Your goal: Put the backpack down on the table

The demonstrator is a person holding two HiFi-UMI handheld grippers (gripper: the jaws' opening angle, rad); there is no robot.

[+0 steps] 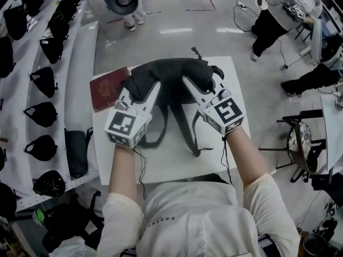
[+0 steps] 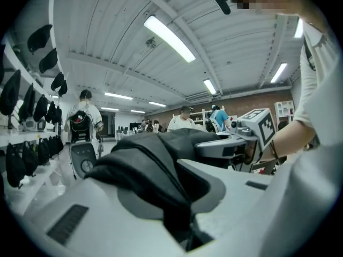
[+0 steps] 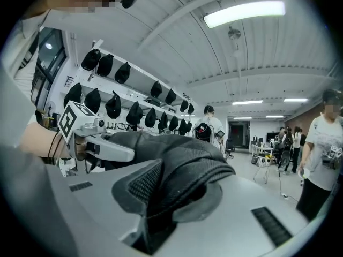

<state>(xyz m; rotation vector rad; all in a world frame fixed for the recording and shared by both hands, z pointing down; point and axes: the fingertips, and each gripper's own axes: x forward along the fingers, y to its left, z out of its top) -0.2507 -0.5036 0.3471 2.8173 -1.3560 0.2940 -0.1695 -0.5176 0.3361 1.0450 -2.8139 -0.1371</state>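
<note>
A black backpack (image 1: 170,79) hangs over the white table (image 1: 177,167), its straps dangling toward me. My left gripper (image 1: 140,94) is shut on the backpack's left side, with black fabric (image 2: 155,181) bunched between its jaws. My right gripper (image 1: 194,90) is shut on the right side, a mesh-lined fold (image 3: 171,186) clamped between its jaws. Each gripper shows in the other's view: the right gripper (image 2: 236,141) in the left gripper view, the left gripper (image 3: 102,146) in the right gripper view. The backpack's far side and its underside are hidden.
A dark red book (image 1: 109,88) lies at the table's left edge beside the backpack. White shelves with several black bags (image 1: 43,79) run along the left. A black chair (image 1: 300,143) stands to the right, and people (image 1: 278,9) stand on the floor beyond.
</note>
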